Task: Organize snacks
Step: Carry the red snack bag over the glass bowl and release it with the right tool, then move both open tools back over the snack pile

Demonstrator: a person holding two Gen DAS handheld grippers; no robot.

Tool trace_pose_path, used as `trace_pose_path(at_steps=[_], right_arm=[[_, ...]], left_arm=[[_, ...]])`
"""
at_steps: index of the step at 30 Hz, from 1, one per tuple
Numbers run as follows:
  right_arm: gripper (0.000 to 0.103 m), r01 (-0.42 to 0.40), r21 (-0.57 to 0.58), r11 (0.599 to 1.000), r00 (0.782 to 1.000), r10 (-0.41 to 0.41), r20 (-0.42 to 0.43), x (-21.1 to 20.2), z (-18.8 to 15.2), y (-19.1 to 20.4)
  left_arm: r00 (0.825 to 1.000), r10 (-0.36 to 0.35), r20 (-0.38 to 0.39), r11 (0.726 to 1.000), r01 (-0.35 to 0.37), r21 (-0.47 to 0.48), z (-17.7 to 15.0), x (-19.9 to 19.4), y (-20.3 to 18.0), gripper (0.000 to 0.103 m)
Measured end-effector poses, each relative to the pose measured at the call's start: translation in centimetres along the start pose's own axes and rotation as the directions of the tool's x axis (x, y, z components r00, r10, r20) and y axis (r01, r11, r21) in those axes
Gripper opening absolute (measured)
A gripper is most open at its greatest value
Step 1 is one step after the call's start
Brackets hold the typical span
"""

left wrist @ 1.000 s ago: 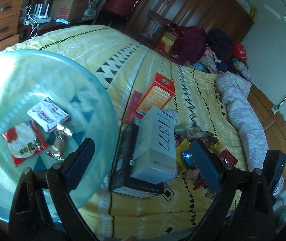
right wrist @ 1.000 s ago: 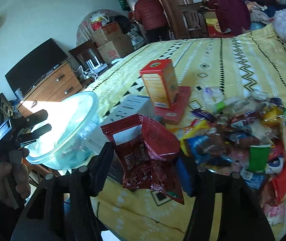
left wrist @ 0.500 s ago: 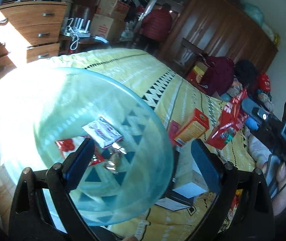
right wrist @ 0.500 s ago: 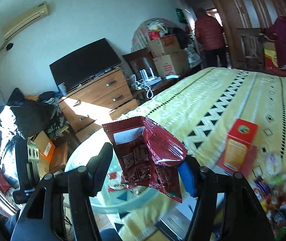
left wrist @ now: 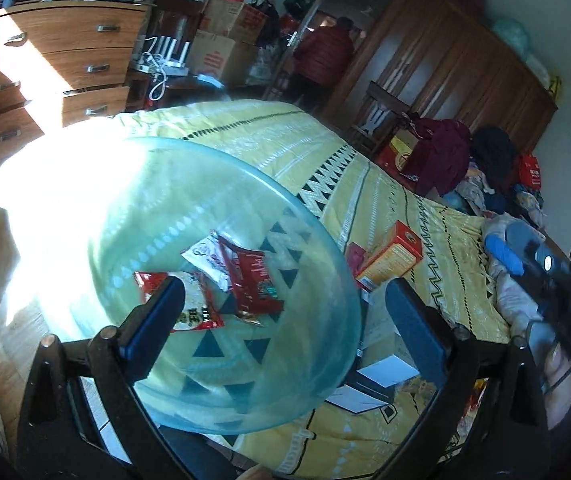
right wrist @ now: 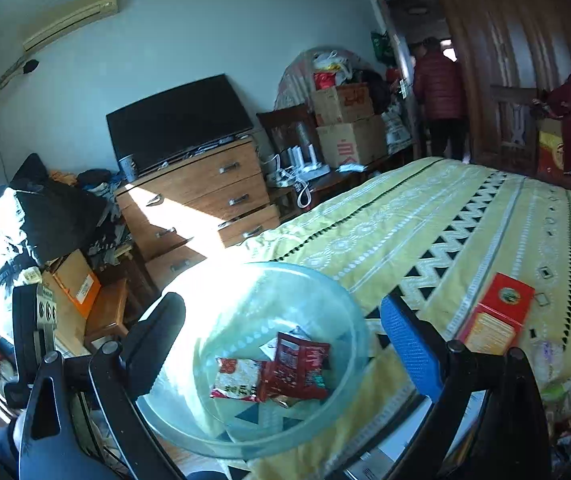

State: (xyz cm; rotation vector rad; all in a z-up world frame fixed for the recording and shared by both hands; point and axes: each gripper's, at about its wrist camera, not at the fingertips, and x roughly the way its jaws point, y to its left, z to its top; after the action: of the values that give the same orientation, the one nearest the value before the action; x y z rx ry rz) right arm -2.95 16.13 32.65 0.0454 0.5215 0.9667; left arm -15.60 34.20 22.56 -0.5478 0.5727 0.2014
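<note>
A: Why do the right gripper's [right wrist: 281, 340] jaws stand so wide over the bowl [right wrist: 345, 300]?

B: They are opening with nothing between them. The dark red snack packet [right wrist: 299, 368] lies at the bowl's bottom, at about six o'clock in the right wrist view, overlapping a red-and-white packet [right wrist: 235, 378] at its nine o'clock. Hanging above the rim suits a drop: the pouch falls in and the jaws need not reach inside.

A: And the left gripper [left wrist: 285, 320]?

B: Its jaws are spread too, pinching nothing. The bowl fills that view from six to nine o'clock, so this hand looks parked beside it, out of the way.

A: Why a bowl on the near edge of the bed [right wrist: 465, 216]?

B: My guess: close to both hands, with its glass sides keeping loose packets together. At three o'clock of it stands the orange-red box [right wrist: 497, 316], and the unsorted snack pile [right wrist: 569, 404] lies by the right edge.

A: Farther off?

B: A wooden dresser [right wrist: 205, 196] at eleven o'clock, and a person in a red jacket [right wrist: 439, 84] at the doorway around one o'clock.
</note>
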Motion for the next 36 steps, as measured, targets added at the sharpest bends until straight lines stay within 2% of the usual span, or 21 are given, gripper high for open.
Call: trace_pose_path(at_steps=[1,2,3,5,6,8,10,12,13,15,18,20,22,24,28,30,31,32,33,34,36], right_arm=[[0.103,0.022,0.018,1.0,1.0,-0.022,0.002,-1.4,-1.7,-1.0],[0.103,0.064,0.045,0.997,0.997,-0.063,-0.033,-2.7,-3.9,-2.4],[0.103,0.104,0.077,0.992,0.991,-0.096,-0.098,-3.7,-6.5,-4.1],[0.103,0.125,0.188,0.974,0.975,-0.085,-0.208,-6.0,-11.5,-7.5],[0.103,0.175,0.259,0.95,0.962,-0.108,-0.251,-7.8,-14.6,-9.7],[0.103,0.297,0.318,0.9,0.927,-0.192,-0.321,-11.5,-19.5,-13.1],[0.103,0.376,0.416,0.828,0.902,-0.224,-0.369,-15.1,-23.3,-16.2],[0.101,0.443,0.484,0.755,0.874,-0.242,-0.422,-18.2,-26.5,-18.9],[0.101,0.459,0.498,0.736,0.869,-0.256,-0.423,-19.4,-27.4,-19.6],[0.1,0.466,0.528,0.71,0.872,-0.264,-0.413,-21.5,-28.7,-20.8],[0.1,0.455,0.563,0.69,0.882,-0.262,-0.392,-23.0,-29.6,-22.0],[0.1,0.438,0.587,0.681,0.892,-0.247,-0.378,-23.4,-30.1,-22.3],[0.1,0.421,0.604,0.677,0.901,-0.235,-0.366,-23.8,-30.7,-22.8],[0.1,0.41,0.61,0.678,0.906,-0.226,-0.358,-24.0,-31.2,-23.5],[0.1,0.397,0.621,0.675,0.913,-0.223,-0.342,-24.3,-31.6,-25.0],[0.1,0.391,0.63,0.671,0.917,-0.225,-0.33,-24.5,-31.6,-25.7],[0.1,0.393,0.631,0.669,0.917,-0.233,-0.323,-24.6,-31.6,-26.1],[0.1,0.394,0.633,0.666,0.917,-0.244,-0.315,-24.8,-31.5,-26.4],[0.099,0.399,0.637,0.66,0.916,-0.256,-0.309,-25.1,-31.4,-26.7],[0.098,0.403,0.641,0.653,0.915,-0.266,-0.304,-25.5,-31.3,-27.1],[0.097,0.412,0.653,0.636,0.911,-0.287,-0.296,-26.1,-31.1,-27.9]], left_arm=[[1.0,-0.018,-0.008,1.0,0.018,0.025,-0.4,0.3,-1.1,0.101],[0.999,-0.039,-0.022,0.998,0.04,0.049,-0.9,0.9,-2.2,0.101],[0.997,-0.063,-0.042,0.996,0.066,0.066,-1.3,1.5,-3.3,0.101],[0.989,-0.11,-0.095,0.988,0.12,0.102,-2.6,3.0,-5.9,0.101],[0.984,-0.133,-0.12,0.981,0.148,0.122,-3.4,3.7,-7.5,0.101],[0.967,-0.187,-0.173,0.96,0.217,0.177,-5.3,4.9,-10.8,0.101],[0.942,-0.235,-0.241,0.93,0.29,0.224,-7.5,6.3,-14.1,0.101],[0.899,-0.288,-0.329,0.89,0.378,0.254,-9.8,8.3,-17.5,0.101],[0.882,-0.298,-0.366,0.867,0.41,0.282,-10.9,9.4,-19.2,0.101],[0.856,-0.29,-0.428,0.8,0.463,0.382,-13.3,12.0,-22.7,0.101],[0.852,-0.193,-0.486,0.706,0.465,0.535,-16.4,16.1,-26.3,0.099],[0.865,-0.12,-0.487,0.671,0.432,0.602,-17.5,18.9,-27.4,0.098],[0.865,-0.084,-0.495,0.674,0.415,0.611,-18.0,21.2,-27.4,0.097],[0.866,-0.064,-0.496,0.702,0.393,0.594,-18.1,23.0,-26.9,0.096],[0.873,-0.055,-0.484,0.722,0.37,0.585,-18.4,24.6,-26.9,0.096],[0.879,-0.064,-0.473,0.727,0.365,0.581,-18.6,24.6,-26.9,0.092],[0.883,-0.063,-0.465,0.728,0.359,0.584,-18.6,24.4,-27.0,0.084],[0.887,-0.058,-0.458,0.727,0.352,0.59,-18.7,24.3,-27.1,0.07],[0.89,-0.053,-0.453,0.727,0.345,0.593,-18.6,24.2,-27.1,0.064],[0.883,-0.069,-0.465,0.731,0.362,0.578,-18.5,23.9,-27.1,0.043],[0.878,-0.082,-0.472,0.74,0.371,0.561,-18.3,23.0,-27.2,0.042]])
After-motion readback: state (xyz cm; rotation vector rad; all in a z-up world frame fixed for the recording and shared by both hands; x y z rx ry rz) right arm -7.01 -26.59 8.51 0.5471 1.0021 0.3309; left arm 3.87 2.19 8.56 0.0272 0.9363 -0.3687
